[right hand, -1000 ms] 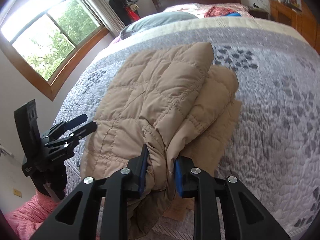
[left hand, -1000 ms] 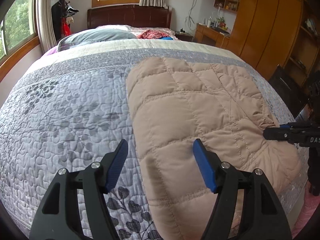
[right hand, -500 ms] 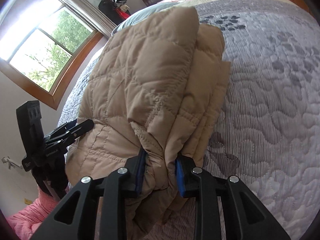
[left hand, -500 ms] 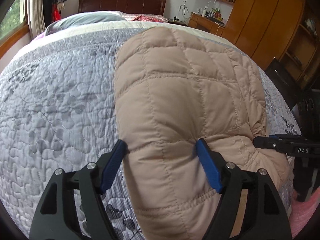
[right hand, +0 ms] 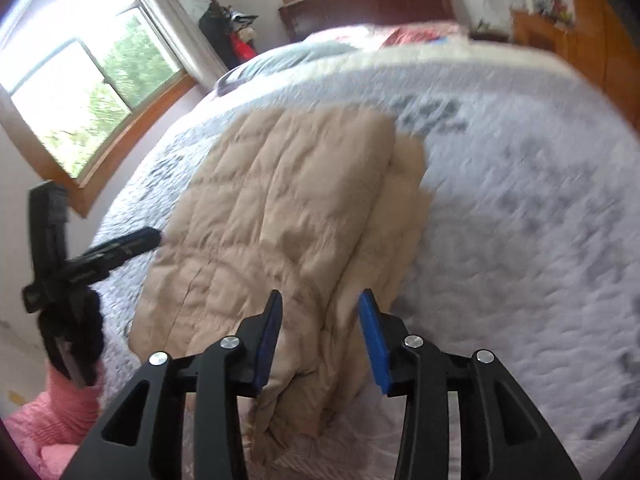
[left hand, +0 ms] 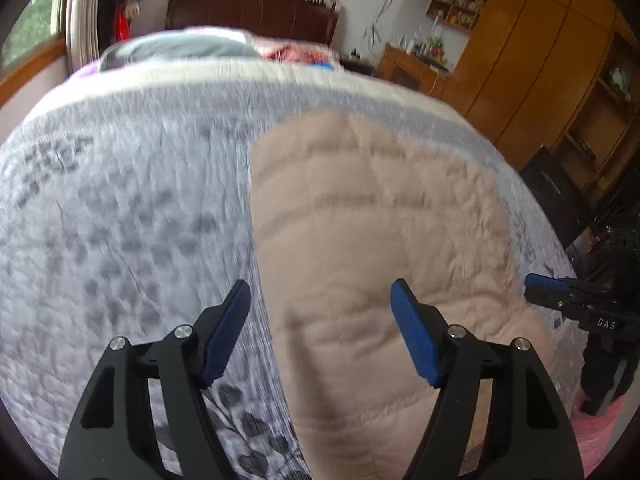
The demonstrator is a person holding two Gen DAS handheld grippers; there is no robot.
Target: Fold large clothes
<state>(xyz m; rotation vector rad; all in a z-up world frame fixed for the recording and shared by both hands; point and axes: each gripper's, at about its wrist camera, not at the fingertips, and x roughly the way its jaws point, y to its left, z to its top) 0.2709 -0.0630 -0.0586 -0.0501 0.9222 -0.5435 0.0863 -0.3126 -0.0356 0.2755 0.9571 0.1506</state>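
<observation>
On the grey quilted bed, the folded tan jacket lies at 12 o'clock; my right gripper, jaws just opened off it, and left gripper both gape empty; I'd back off gently.

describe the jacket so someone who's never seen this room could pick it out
Start at the big bed with the grey floral quilted bedspread. Near its foot lies a folded tan puffer jacket. It is the only plain tan piece, stitched into puffy squares, unlike the patterned cover beneath.
</observation>
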